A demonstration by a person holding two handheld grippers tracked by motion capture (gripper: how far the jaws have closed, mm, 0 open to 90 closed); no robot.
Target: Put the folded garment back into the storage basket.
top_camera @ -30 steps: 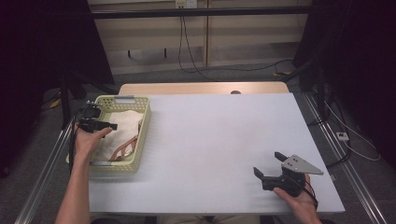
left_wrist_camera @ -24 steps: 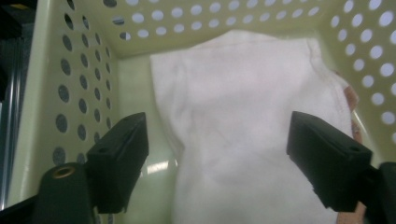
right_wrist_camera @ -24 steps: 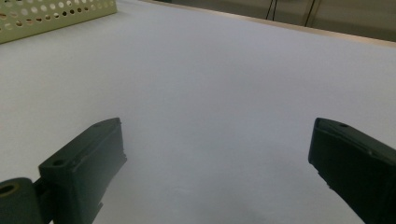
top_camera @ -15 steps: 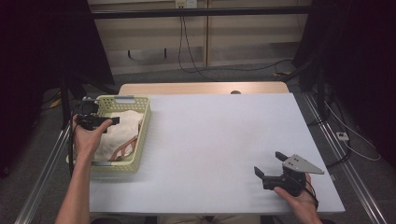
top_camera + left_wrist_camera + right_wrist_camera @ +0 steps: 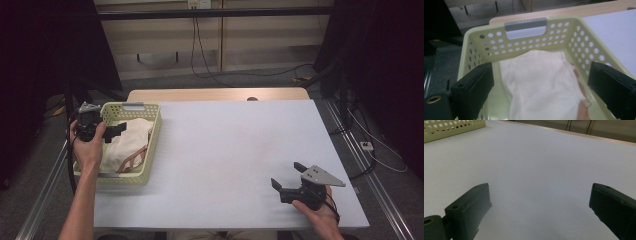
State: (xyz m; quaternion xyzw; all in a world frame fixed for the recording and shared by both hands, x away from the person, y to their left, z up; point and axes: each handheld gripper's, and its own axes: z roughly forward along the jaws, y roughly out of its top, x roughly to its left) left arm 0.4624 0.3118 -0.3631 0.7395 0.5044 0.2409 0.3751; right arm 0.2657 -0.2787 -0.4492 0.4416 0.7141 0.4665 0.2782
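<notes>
Since a second ago the left gripper [image 5: 117, 131] has drawn back toward the basket's [image 5: 152, 145] far-left corner; the right gripper [image 5: 286, 181] has stayed low at the near right of the tabletop [image 5: 225, 150]. Both are wide open, holding nothing. The cloth [image 5: 125, 145] lies in the basket, long axis near-to-far; taking it out, I judge, remains undone.

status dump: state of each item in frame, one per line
Left tool: open, above the basket, holding nothing.
Right tool: open, empty, low over the table.
Basket: upright at the table's left edge, cloth inside.
Cloth: crumpled, lying in the basket, not gripped.
Table: bare white top around the basket.
</notes>
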